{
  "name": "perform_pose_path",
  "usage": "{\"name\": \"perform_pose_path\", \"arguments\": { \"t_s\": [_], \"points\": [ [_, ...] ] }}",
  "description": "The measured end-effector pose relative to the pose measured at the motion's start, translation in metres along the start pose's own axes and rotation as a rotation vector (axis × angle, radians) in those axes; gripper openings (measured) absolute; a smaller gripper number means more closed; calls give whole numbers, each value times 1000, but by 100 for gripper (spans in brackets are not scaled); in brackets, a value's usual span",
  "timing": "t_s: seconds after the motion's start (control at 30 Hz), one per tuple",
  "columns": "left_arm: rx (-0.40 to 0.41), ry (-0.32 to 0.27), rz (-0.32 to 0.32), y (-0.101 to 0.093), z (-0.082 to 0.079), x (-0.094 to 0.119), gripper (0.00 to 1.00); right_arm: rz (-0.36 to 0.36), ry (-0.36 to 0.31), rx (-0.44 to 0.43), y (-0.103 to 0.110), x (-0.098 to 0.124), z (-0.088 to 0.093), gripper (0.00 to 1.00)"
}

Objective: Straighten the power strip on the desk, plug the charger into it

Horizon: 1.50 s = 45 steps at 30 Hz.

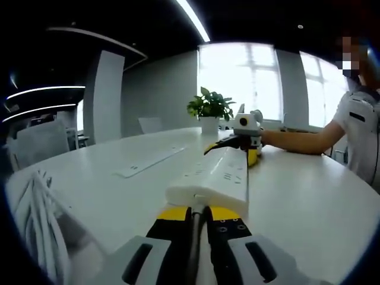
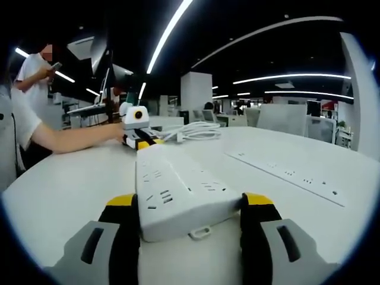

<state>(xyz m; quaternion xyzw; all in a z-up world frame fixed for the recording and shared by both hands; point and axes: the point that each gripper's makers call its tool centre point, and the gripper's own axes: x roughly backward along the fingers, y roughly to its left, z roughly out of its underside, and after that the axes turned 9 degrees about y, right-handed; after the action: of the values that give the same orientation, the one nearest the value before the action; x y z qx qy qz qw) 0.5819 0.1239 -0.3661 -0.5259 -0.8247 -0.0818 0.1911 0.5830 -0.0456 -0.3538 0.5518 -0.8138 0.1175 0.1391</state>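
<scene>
A white power strip lies lengthwise on the white desk, held at both ends. My left gripper has its yellow-tipped jaws pressed nearly together at the strip's near end; the exact pinch spot is hidden under the strip. In the right gripper view the power strip sits between the wide-set jaws of my right gripper, which press on both of its sides. The right gripper is at the far end in the left gripper view, and the left gripper is at the far end in the right gripper view.
A coiled white cord lies beside the strip's far end; a white cable bundle lies at the left. A second flat socket strip sits further out on the desk. A potted plant stands behind. A person's forearm rests on the desk.
</scene>
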Motion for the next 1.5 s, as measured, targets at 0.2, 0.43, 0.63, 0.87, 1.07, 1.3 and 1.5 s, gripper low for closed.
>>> {"name": "perform_pose_path", "arguments": {
  "t_s": [0.2,0.43,0.63,0.87,1.07,1.3,1.5],
  "points": [
    [-1,1,3,-5,0,1,13,-4,1,0,2,1,0,68],
    [3,4,-8,-9,2,5,13,2,1,-4,6,2,0,68],
    [3,3,-10,-17,5,12,14,11,2,-6,19,2,-1,68],
    [13,4,-26,-21,8,15,14,26,4,-13,26,3,-1,68],
    [20,3,-46,-27,10,20,14,12,1,-8,27,2,-2,68],
    [14,5,-30,-33,9,22,13,20,-2,-10,34,5,-1,68],
    [8,6,-19,-38,9,23,13,26,-1,-11,40,7,0,68]
  ]
}}
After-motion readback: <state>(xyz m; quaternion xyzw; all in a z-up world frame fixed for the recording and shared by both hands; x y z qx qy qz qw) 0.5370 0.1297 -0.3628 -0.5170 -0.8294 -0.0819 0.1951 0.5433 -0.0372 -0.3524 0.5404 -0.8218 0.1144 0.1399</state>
